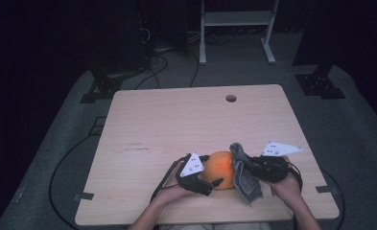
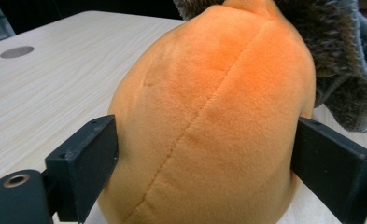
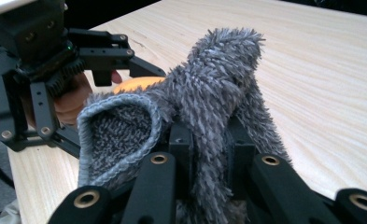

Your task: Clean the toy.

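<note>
High view: orange plush (image 1: 221,168) is seen near the table's (image 1: 176,120) front edge, bracketed by the left gripper (image 1: 206,184); left gripper view: jaws spread against its flanks, grip uncertain, so rolling is risked; right gripper view: right gripper (image 3: 209,140) clenched on grey cloth (image 3: 218,79), slippage possible; no writing legible.

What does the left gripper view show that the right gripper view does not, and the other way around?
Left gripper view: the long seam of the orange plush toy, whose sides sit between two black jaws, and a round hole in the table.

Right gripper view: the right gripper shut on a bunched fold of the grey cloth, and the left gripper farther off with the person's hand behind it.

Both views: the wooden table, the grey cloth and some of the orange toy.
</note>
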Demonstrator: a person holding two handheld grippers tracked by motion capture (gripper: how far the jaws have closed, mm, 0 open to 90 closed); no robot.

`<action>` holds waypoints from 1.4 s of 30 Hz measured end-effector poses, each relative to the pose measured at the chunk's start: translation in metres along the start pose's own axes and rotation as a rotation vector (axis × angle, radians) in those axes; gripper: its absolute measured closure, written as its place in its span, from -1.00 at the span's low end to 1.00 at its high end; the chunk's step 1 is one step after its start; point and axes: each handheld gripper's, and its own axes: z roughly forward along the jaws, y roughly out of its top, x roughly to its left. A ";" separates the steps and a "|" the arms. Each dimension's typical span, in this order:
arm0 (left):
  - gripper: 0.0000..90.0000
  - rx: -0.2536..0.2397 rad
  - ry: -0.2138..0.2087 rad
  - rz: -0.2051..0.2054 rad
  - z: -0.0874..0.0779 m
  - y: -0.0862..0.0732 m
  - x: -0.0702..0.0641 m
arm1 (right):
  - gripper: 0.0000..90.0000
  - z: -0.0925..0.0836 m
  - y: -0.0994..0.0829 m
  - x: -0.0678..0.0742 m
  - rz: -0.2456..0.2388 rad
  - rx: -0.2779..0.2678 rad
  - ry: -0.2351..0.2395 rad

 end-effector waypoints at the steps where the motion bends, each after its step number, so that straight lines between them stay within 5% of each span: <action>1: -0.54 -0.006 0.015 0.013 -0.003 0.002 -0.001 | 0.70 -0.002 0.002 0.003 -0.009 -0.006 -0.006; 5: -0.28 -0.045 0.030 0.038 -0.017 0.016 -0.002 | 0.70 -0.010 0.010 0.009 -0.024 -0.062 -0.003; 8: -0.24 -0.065 0.022 0.035 -0.027 0.022 -0.001 | 0.69 -0.009 0.009 0.000 0.021 -0.080 0.016; 13: -0.22 -0.044 0.029 0.034 -0.035 0.026 0.004 | 0.69 0.002 -0.005 -0.018 0.087 -0.019 -0.009; 18: -0.21 -0.017 0.038 0.052 -0.032 0.027 0.002 | 0.69 -0.014 0.015 0.000 0.042 -0.112 0.047; 22: -0.24 -0.011 0.020 0.062 -0.028 0.028 -0.003 | 0.69 -0.003 0.020 0.019 -0.039 -0.058 0.024; 27: -0.65 -0.023 -0.010 -0.045 -0.034 0.026 0.010 | 0.69 0.011 0.004 0.013 -0.029 0.011 0.020; 31: -0.79 0.038 -0.028 -0.095 -0.028 0.018 0.018 | 0.68 0.008 0.001 0.006 -0.007 0.013 0.022; 35: -0.55 0.024 -0.054 -0.095 -0.029 0.015 0.017 | 0.68 0.009 -0.007 -0.008 0.025 0.041 -0.020; 37: -0.50 0.024 -0.034 -0.085 -0.029 0.015 0.014 | 0.69 0.008 -0.010 -0.013 0.039 0.063 -0.042; 40: -0.49 0.028 -0.008 -0.066 -0.027 0.018 0.010 | 0.69 -0.003 -0.002 -0.007 0.040 0.012 -0.018; 42: -0.49 0.023 -0.003 -0.057 -0.024 0.020 0.007 | 0.69 -0.008 0.007 0.003 0.040 -0.037 0.038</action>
